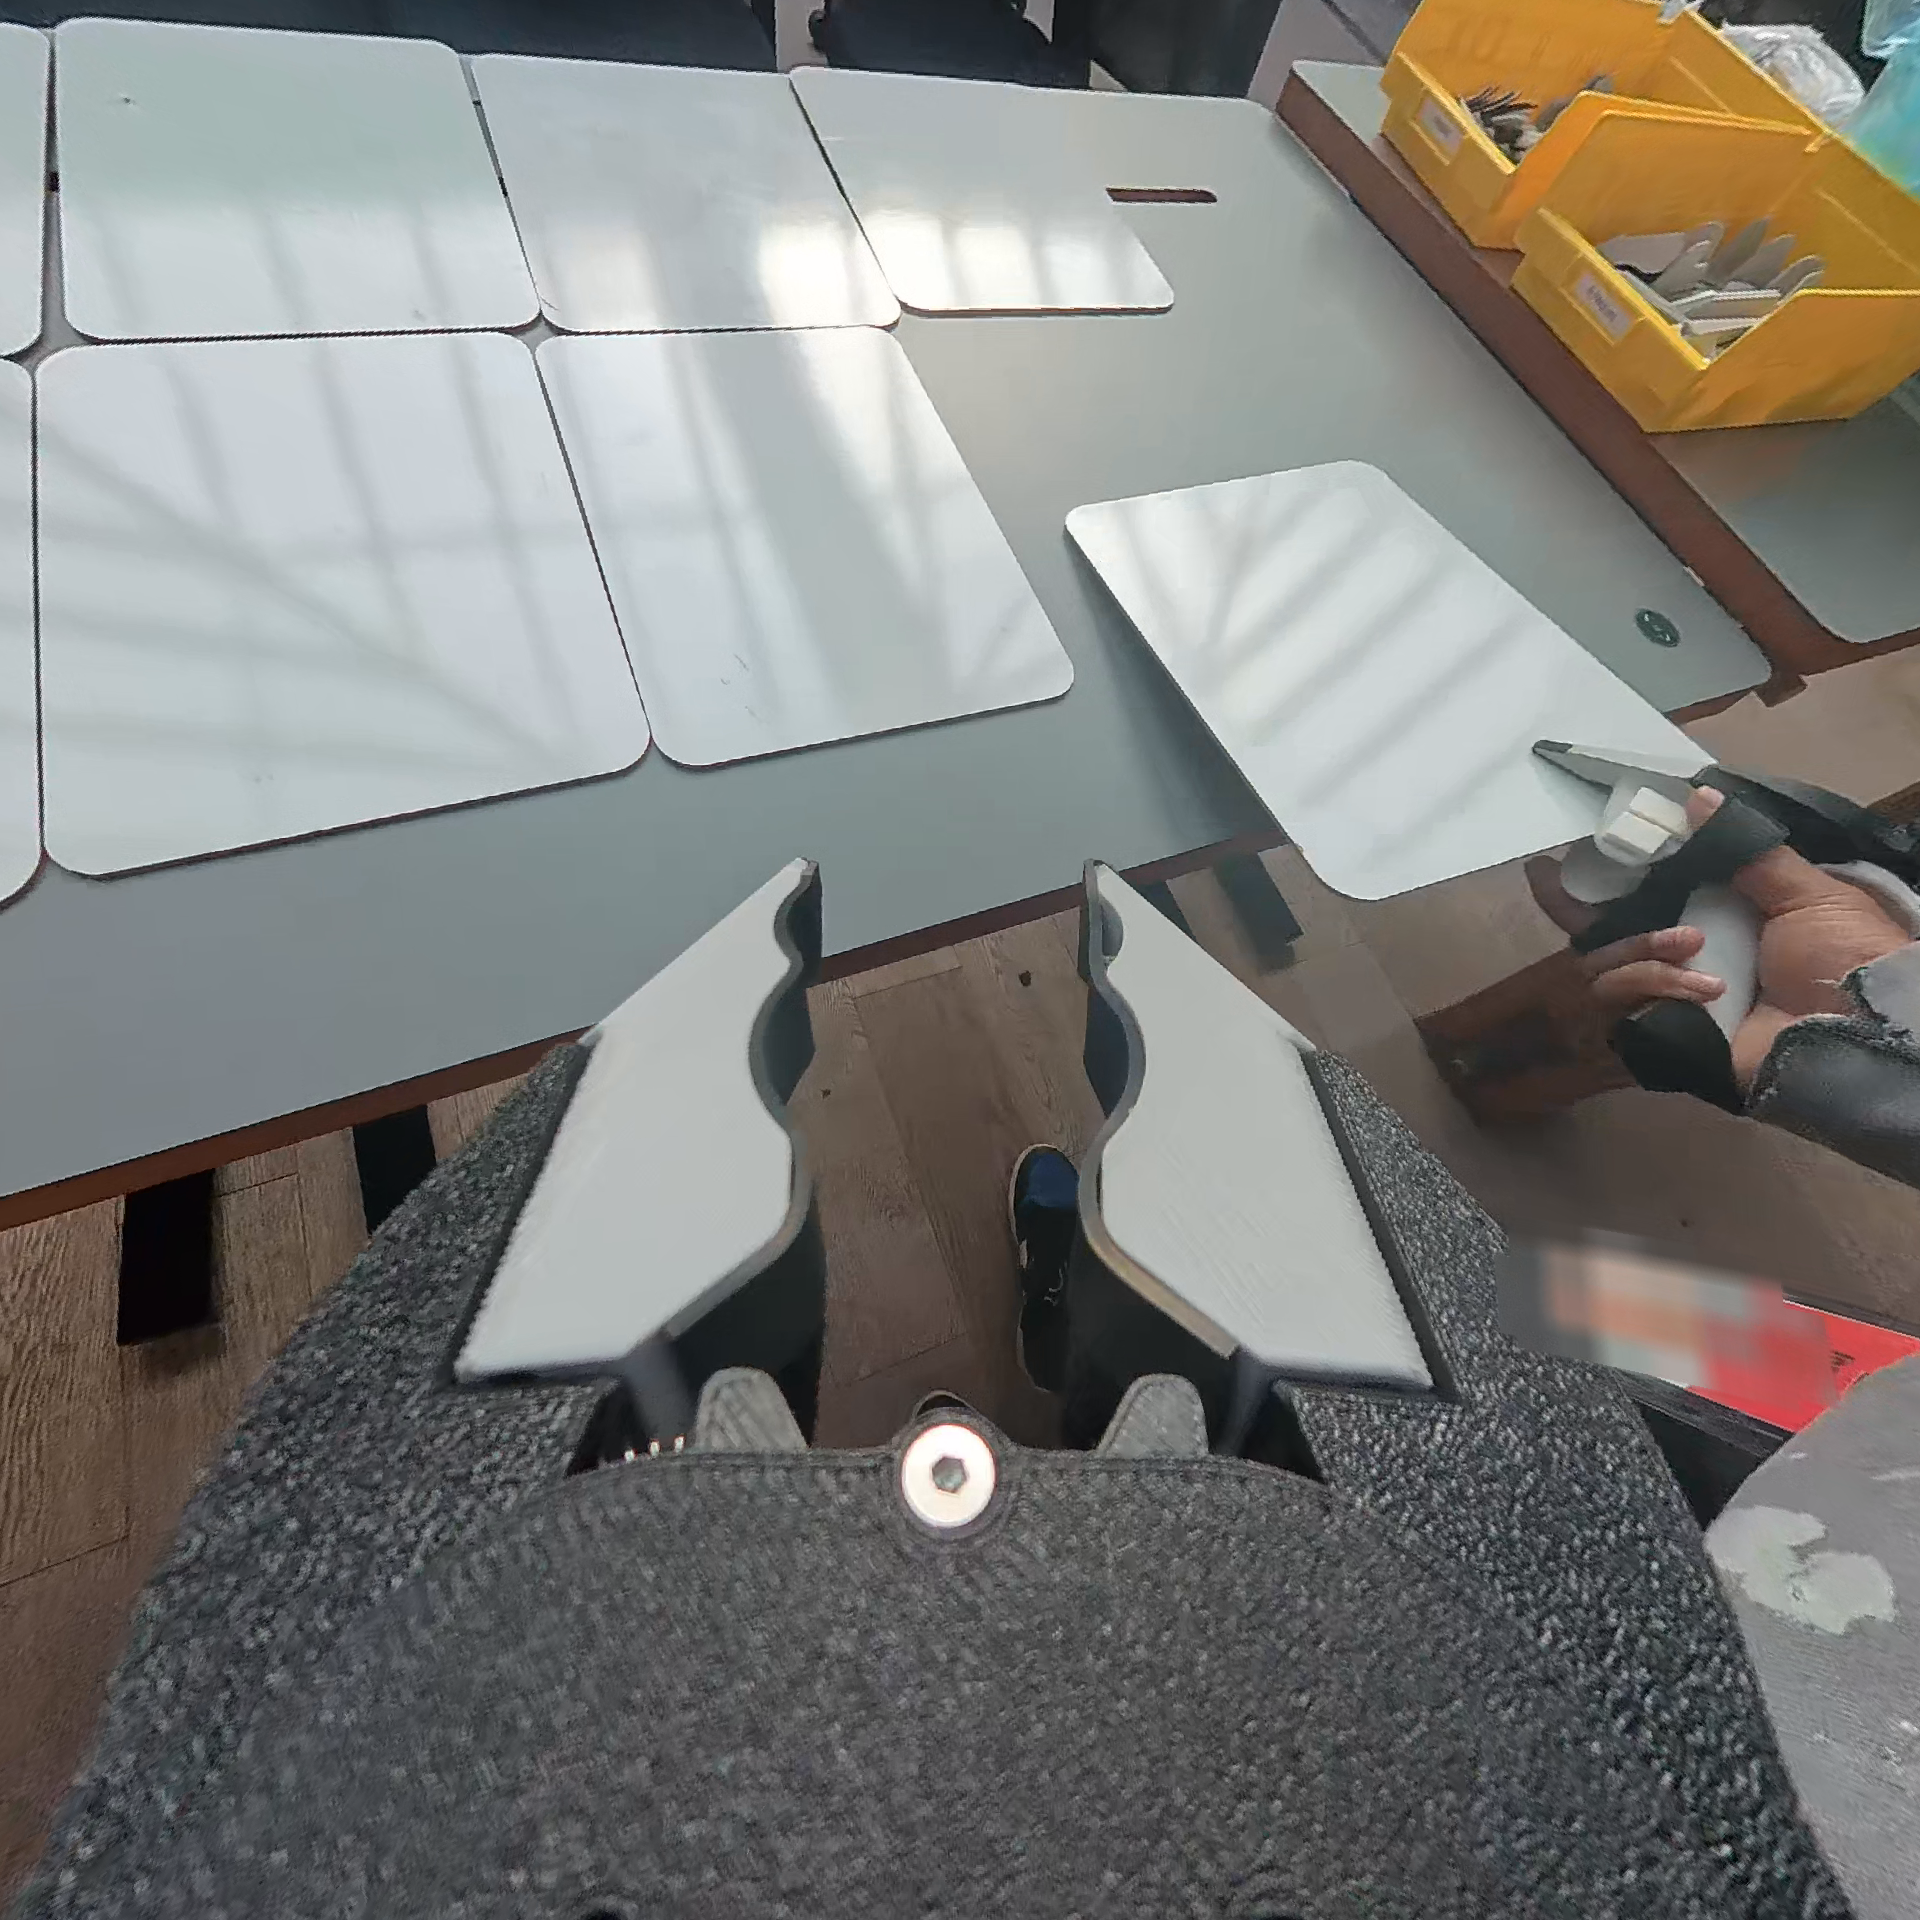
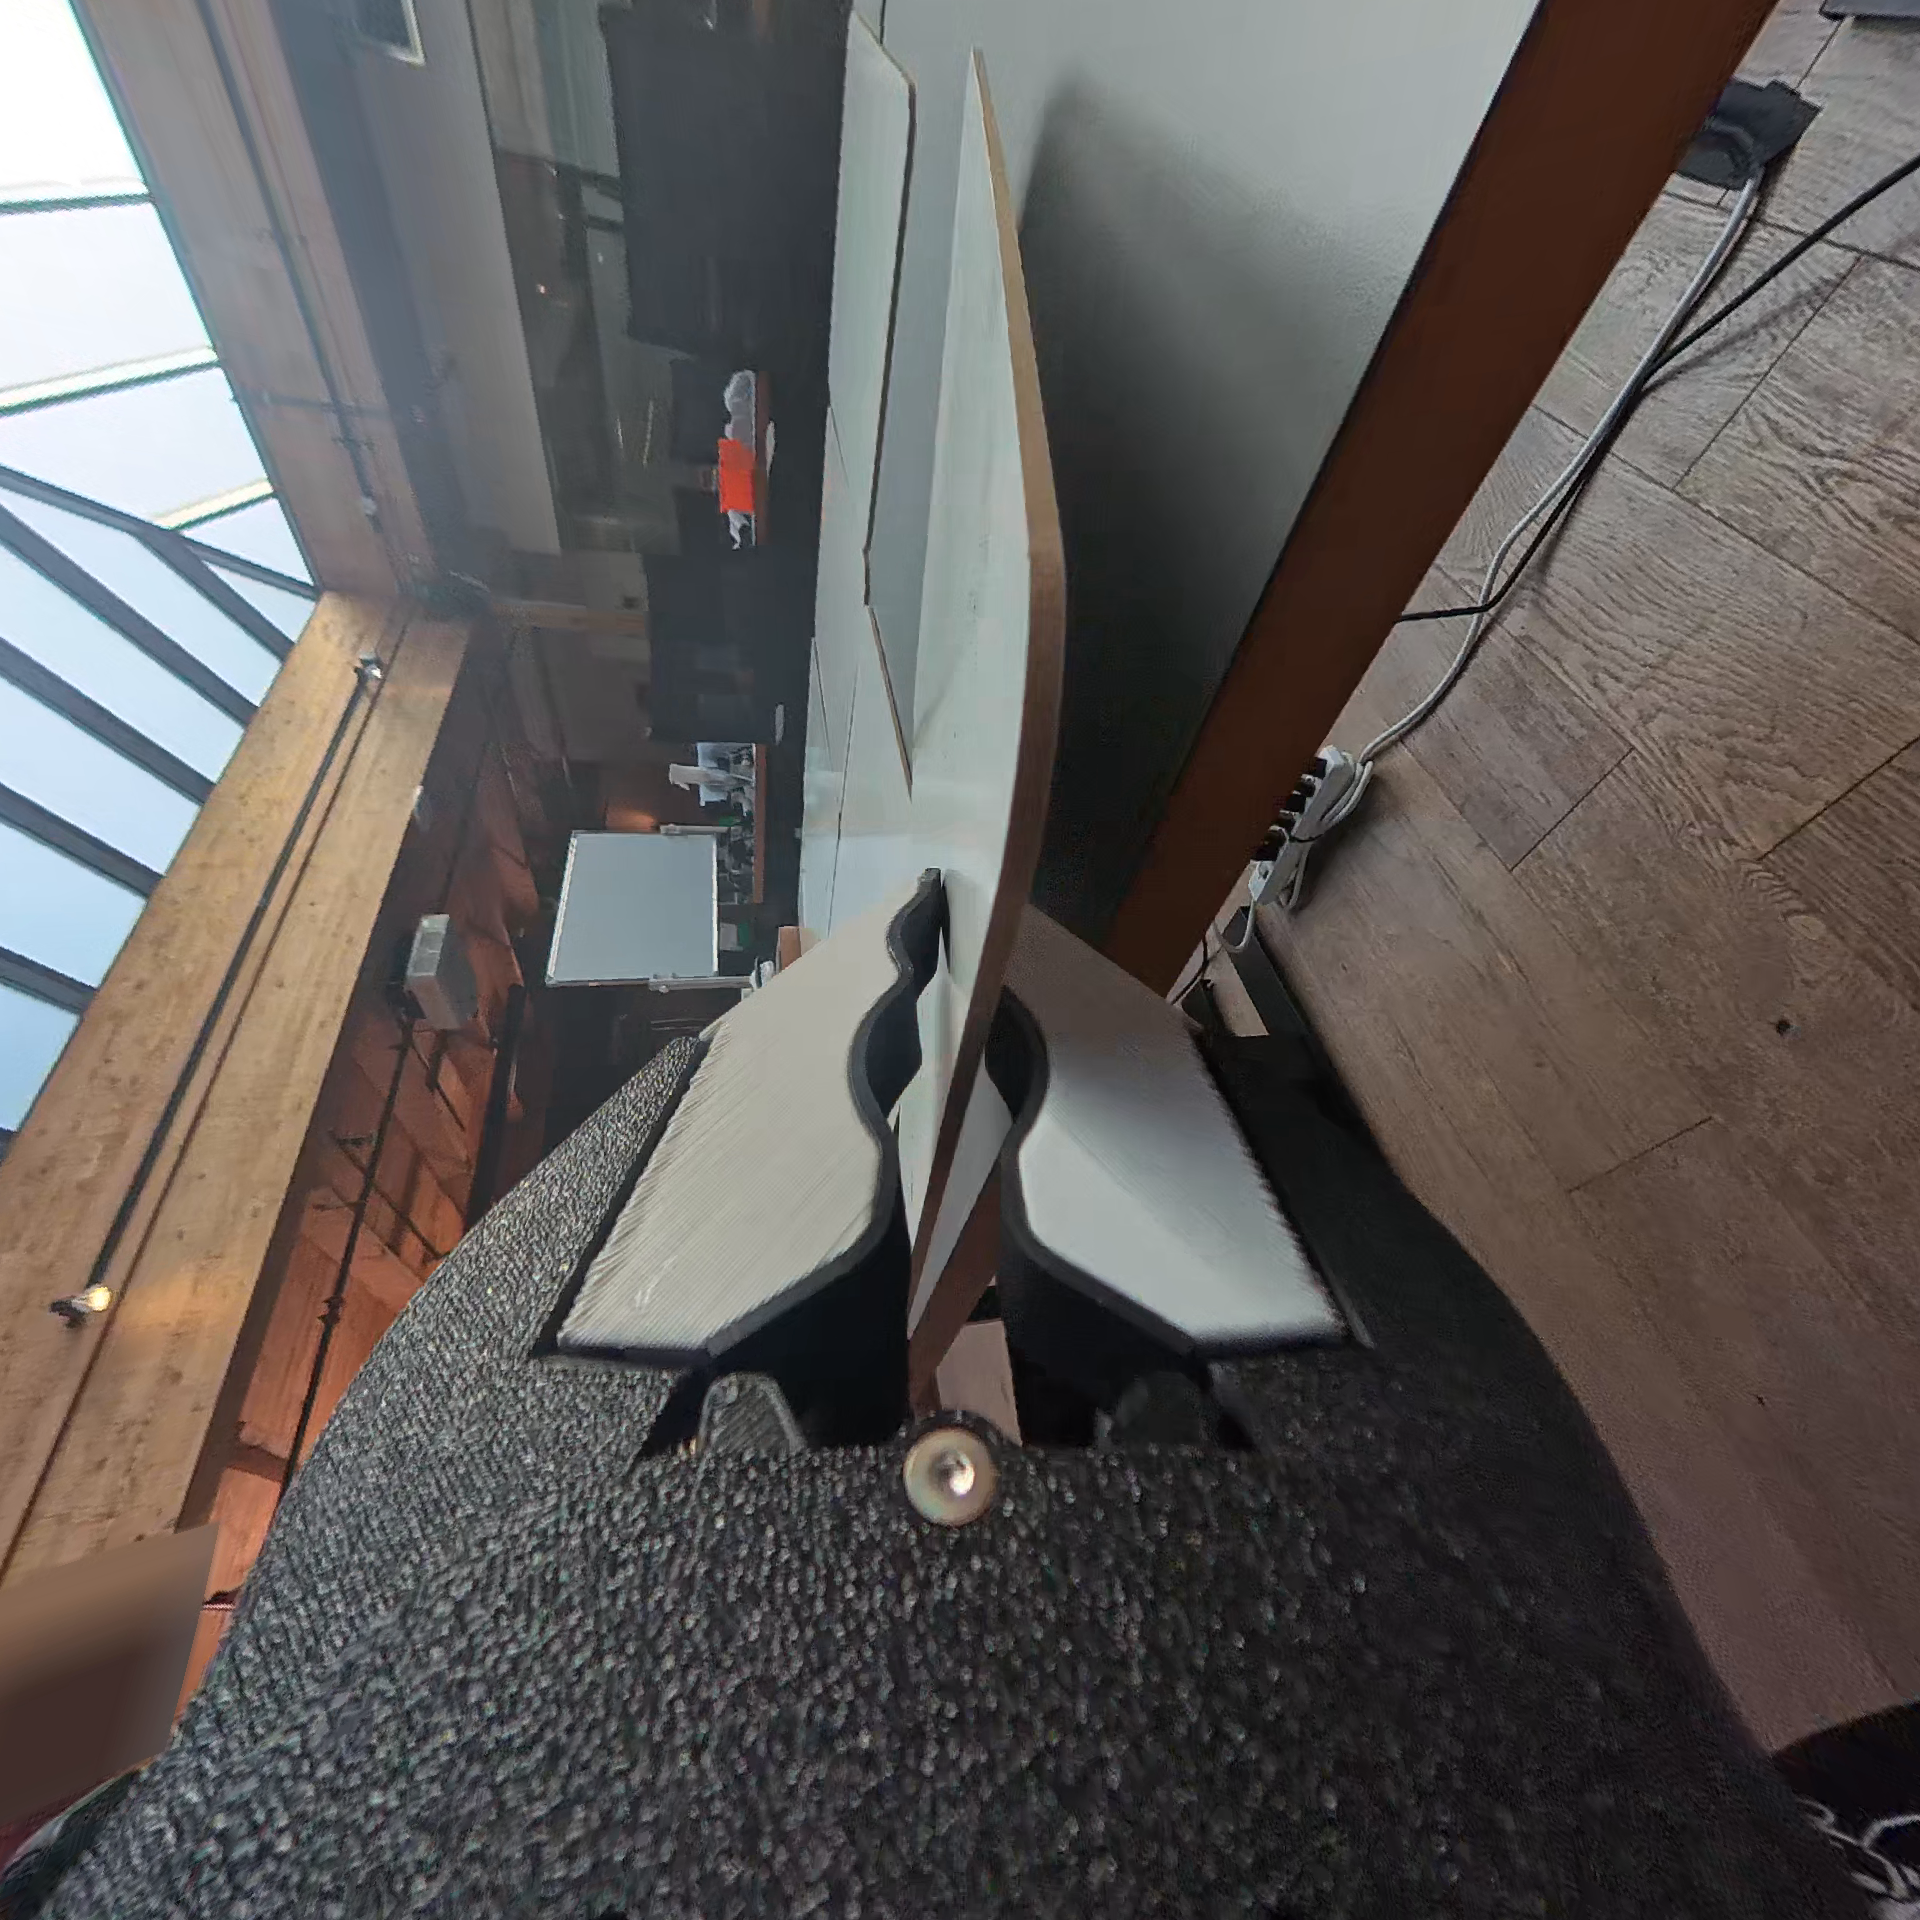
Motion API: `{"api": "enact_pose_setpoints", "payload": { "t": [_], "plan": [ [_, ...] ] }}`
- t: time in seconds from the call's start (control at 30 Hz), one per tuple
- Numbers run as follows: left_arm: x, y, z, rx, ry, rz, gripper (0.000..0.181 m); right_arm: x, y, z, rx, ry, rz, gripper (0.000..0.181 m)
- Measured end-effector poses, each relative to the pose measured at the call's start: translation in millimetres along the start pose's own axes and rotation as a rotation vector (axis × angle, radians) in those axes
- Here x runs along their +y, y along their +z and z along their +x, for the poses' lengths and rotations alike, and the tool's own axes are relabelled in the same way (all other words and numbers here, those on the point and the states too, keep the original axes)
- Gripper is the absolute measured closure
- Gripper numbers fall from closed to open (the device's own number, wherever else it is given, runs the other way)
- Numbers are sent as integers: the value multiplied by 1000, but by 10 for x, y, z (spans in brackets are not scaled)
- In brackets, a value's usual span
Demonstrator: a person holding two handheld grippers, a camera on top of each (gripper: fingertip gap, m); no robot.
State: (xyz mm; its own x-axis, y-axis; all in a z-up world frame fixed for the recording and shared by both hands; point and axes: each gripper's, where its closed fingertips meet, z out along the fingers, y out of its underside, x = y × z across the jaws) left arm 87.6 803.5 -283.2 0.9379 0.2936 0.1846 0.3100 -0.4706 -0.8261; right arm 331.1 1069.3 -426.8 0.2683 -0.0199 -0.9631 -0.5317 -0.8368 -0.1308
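Note:
My left gripper (image 1: 948, 873) is open and empty, and hovers over the near edge of the grey table (image 1: 1039, 436). Several thin white boards with brown edges lie flat on the table; the nearest to it is one board (image 1: 790, 540). A separate white board (image 1: 1382, 665) overhangs the table's right front corner. My right gripper (image 1: 1621, 800), held in a person's hand, is shut on that board's near edge. In the right wrist view the same board (image 2: 977, 623) runs edge-on between my right gripper's (image 2: 977, 914) fingers, which press on both its faces.
Yellow bins (image 1: 1683, 208) with grey parts stand on a second table at the far right. The floor is wood (image 1: 935, 1091), with a person's shoe (image 1: 1044, 1247) below my left gripper. A power strip with cables (image 2: 1299, 821) lies on the floor under the table.

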Motion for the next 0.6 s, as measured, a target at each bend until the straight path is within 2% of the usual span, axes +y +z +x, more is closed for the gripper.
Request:
{"api": "enact_pose_setpoints", "payload": {
  "t": [0.1,0.23,0.47,0.6],
  "plan": [
    [-69,172,4,10,3,8,128,-168,-63,-229,-11,-26,30,179],
    [-197,594,-44,4,28,1,119,-379,15,-404,-17,-51,19,178],
    [-688,1334,-24,12,-25,45,119,-676,419,-642,-71,-5,-25,178],
    [-890,1555,42,5,-39,56,119,-612,725,-891,-117,29,-74,178]
  ]
}}
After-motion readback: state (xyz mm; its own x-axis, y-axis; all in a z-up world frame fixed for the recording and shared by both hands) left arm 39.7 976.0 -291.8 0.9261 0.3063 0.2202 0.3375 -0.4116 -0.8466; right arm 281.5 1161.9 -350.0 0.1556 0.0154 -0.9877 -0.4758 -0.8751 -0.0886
